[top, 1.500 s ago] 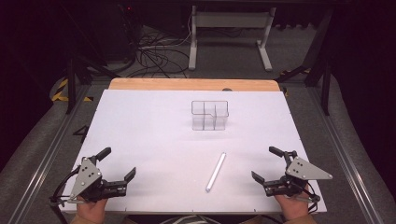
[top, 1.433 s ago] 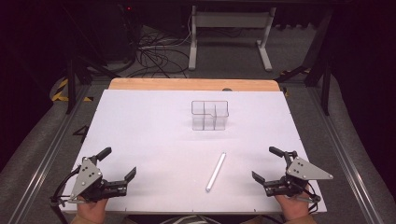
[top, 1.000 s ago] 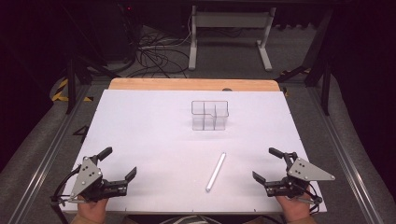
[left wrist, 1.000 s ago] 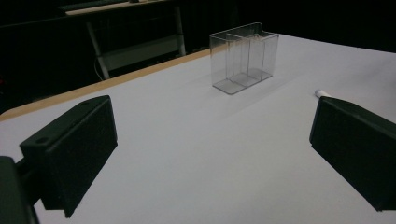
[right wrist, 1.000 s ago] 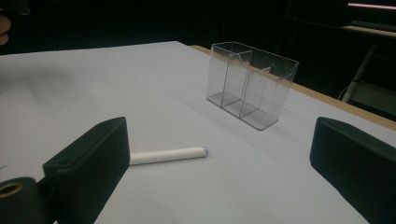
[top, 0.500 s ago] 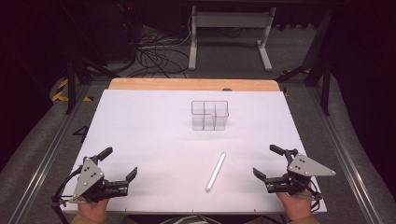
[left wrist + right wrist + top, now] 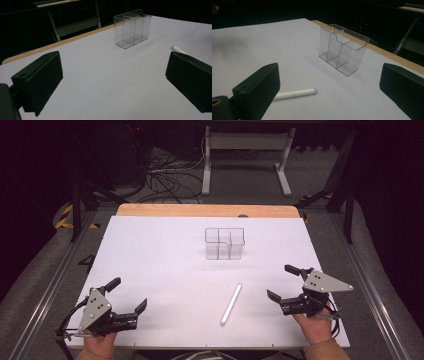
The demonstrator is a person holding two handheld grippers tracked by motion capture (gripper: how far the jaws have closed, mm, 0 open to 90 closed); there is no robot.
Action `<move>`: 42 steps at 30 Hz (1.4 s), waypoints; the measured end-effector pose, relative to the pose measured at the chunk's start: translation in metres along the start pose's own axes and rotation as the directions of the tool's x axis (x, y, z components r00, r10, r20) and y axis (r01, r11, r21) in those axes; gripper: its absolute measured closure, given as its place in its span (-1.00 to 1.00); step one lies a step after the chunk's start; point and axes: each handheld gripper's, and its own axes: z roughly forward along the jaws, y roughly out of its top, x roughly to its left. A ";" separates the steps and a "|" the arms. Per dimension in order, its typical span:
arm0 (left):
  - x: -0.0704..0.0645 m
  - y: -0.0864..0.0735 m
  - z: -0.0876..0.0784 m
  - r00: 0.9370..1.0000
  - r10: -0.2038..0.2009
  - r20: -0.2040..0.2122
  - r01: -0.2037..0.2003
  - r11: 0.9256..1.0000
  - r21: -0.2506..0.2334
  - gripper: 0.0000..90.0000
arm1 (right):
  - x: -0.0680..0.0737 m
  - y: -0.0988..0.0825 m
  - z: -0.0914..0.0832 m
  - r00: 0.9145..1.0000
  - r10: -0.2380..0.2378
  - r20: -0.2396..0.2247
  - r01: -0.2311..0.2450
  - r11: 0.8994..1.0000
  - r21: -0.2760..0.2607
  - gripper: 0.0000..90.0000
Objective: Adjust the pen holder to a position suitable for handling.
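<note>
My work surface is a table (image 7: pixel 150 270) covered by a white sheet; a strip of bare wood (image 7: pixel 200 210) shows along its far edge. Two items lie directly on the sheet. A clear plastic organizer (image 7: pixel 224 243) (divided into compartments) stands upright past the centre. A white tube (image 7: pixel 230 303) lies flat nearer to me, well apart from the organizer, angled slightly rightward.

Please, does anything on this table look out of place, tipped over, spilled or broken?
Nothing stands out. The clear holder stands upright and empty near the middle of the white table. The white stick lies flat in front of it, whole, slanted. Both tongs, left and right, are open and hold nothing.
</note>
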 end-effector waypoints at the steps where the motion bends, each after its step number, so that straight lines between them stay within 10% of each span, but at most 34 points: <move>1: 0.000 0.000 0.000 1.000 0.000 0.000 0.000 1.000 0.000 -0.96 | -0.001 0.002 0.002 1.000 -0.002 -0.001 0.002 1.000 0.006 -0.93; 23: 0.001 -0.001 0.001 1.000 -0.004 0.001 0.004 1.000 0.003 -0.96 | -0.006 0.025 0.023 0.996 0.031 -0.086 -0.032 1.000 -0.002 -0.78; 32: 0.001 -0.001 0.000 1.000 0.000 -0.001 0.000 1.000 0.004 -0.96 | -0.003 0.041 0.030 0.993 -0.048 -0.105 0.058 0.995 0.086 -0.66; 42: 0.001 -0.002 -0.002 1.000 -0.006 -0.008 0.006 1.000 0.008 -0.96 | -0.006 0.070 0.051 0.973 -0.163 -0.164 0.193 0.962 0.195 -0.54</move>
